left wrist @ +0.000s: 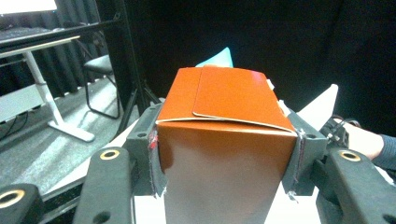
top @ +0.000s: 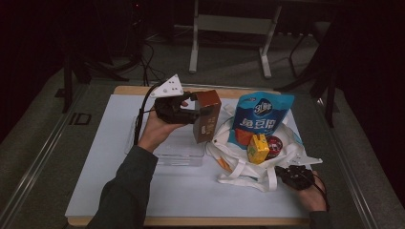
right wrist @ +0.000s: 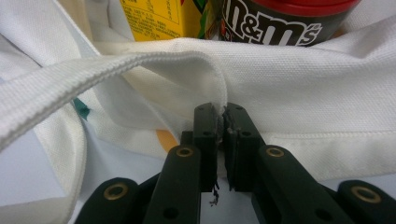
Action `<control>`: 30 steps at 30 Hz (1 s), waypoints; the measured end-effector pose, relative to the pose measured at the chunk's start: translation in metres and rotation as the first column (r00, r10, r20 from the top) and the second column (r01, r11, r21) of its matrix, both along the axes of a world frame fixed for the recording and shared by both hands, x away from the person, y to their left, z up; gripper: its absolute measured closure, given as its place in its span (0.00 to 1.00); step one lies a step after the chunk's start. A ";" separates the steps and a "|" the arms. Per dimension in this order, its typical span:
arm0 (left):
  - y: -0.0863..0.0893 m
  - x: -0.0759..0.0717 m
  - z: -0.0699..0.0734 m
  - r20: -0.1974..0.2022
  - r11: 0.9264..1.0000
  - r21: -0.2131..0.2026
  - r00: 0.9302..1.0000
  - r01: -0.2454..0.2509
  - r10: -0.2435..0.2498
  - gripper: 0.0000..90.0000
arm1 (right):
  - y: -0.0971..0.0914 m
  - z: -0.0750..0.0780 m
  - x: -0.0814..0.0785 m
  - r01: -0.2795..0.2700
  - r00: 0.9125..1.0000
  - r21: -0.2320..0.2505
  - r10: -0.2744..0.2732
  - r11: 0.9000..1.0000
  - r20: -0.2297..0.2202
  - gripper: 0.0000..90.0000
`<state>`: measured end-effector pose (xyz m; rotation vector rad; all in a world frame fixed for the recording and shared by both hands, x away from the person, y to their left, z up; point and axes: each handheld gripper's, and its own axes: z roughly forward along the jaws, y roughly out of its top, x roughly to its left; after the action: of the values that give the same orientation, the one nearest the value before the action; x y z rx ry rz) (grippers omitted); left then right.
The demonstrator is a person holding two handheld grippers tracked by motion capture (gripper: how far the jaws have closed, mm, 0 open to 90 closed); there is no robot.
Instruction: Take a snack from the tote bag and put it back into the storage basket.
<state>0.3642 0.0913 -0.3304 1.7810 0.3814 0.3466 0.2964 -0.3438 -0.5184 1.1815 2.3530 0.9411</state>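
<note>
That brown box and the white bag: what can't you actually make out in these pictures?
- Brown box, left gripper view: its bottom is cut off by the lower edge; the high view is too dim and small to read its print.
- White bag, high view: its inside is hidden by the blue pouch, yellow carton and red-lidded tub.
- Red-lidded tub, right gripper view: cut off by the top edge; the bag's rim hides its base.

Dark grey sleeve (top: 125, 191), black grippers, brass-ringed screw holes, grey three-cornered plate (top: 168, 87)
</note>
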 end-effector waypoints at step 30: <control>0.030 0.005 -0.006 -0.033 0.995 0.099 0.999 -0.015 0.019 0.48 | 0.000 0.000 0.000 0.003 1.000 0.002 -0.003 1.000 0.001 0.93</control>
<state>0.3688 0.1209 -0.3368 1.8834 0.4096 0.3528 0.2960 -0.3440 -0.5187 1.1840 2.3497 0.9432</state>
